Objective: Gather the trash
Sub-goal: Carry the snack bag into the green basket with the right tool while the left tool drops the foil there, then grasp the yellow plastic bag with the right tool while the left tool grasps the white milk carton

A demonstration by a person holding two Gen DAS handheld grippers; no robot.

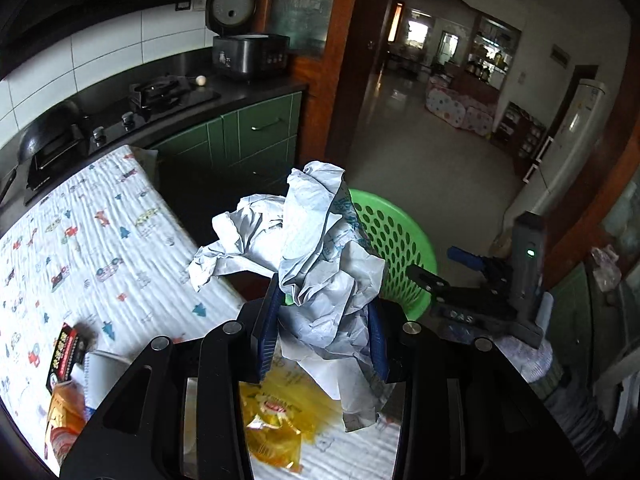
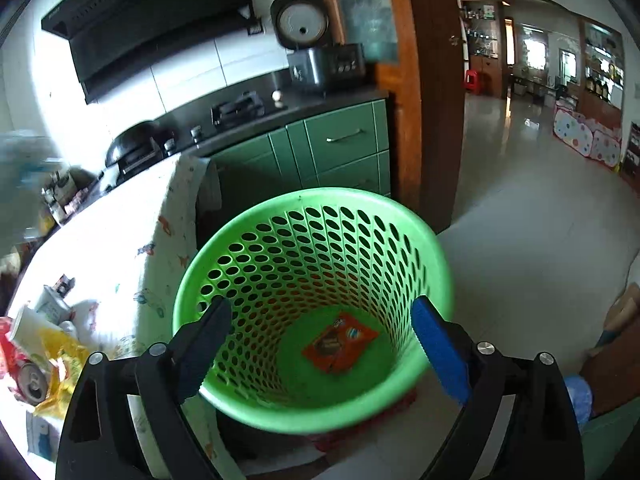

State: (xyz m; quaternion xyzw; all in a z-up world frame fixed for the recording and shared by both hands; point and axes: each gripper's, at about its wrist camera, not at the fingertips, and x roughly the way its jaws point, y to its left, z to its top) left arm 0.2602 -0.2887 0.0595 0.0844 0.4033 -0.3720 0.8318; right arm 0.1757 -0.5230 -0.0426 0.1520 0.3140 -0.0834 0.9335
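Black left gripper, blue fingers, seemingly silver screws.

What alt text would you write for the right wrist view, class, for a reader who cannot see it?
Open right tongs hover over a green perforated basket holding one orange wrapper. To the left, a table with a patterned cloth carries a can and yellow packaging; a kitchen counter lies behind.

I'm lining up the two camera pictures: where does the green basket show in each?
Left wrist: green basket sits right of centre, partly hidden behind the crumpled paper.
Right wrist: green basket fills the lower centre, seen from above.
Shared landmark: rice cooker on the counter.
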